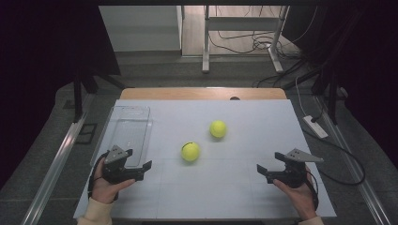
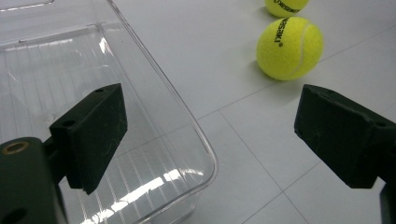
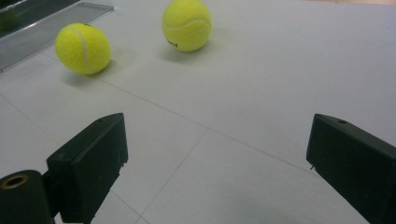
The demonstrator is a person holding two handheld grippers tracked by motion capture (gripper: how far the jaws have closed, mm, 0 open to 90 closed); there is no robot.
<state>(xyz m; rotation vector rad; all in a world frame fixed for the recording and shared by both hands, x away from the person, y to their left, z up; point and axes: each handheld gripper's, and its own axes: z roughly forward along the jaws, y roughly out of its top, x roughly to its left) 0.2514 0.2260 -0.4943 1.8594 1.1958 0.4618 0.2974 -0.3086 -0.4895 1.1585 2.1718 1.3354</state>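
The left claw (image 1: 143, 170) is hovering over the near left part of the white worktop (image 1: 244, 187), its jaws standing wide apart and gripping nothing. In the left gripper view, one jaw is hanging over the near corner of the clear, rectangular plastic tray (image 2: 205, 158), while the other is sitting above bare worktop beside it. The tray (image 1: 123, 112) is lying along the left edge of the worktop, with nothing inside that can be made out.

The right claw (image 1: 268, 168) is resting low at the near right side, held in the person's right hand (image 1: 298, 194), jaws likewise spread wide and holding nothing.

Two fuzzy yellow tennis balls are sitting near the middle of the worktop, apart from each other and from both claws. The nearer tennis ball (image 1: 190, 151) is lying just right of the tray and is the closer one to the left claw. The farther tennis ball (image 1: 218, 129) is sitting behind it and a little to the right. In the right gripper view, the nearer ball (image 3: 83, 48) is showing at the left and the farther ball (image 3: 186, 24) beside it.
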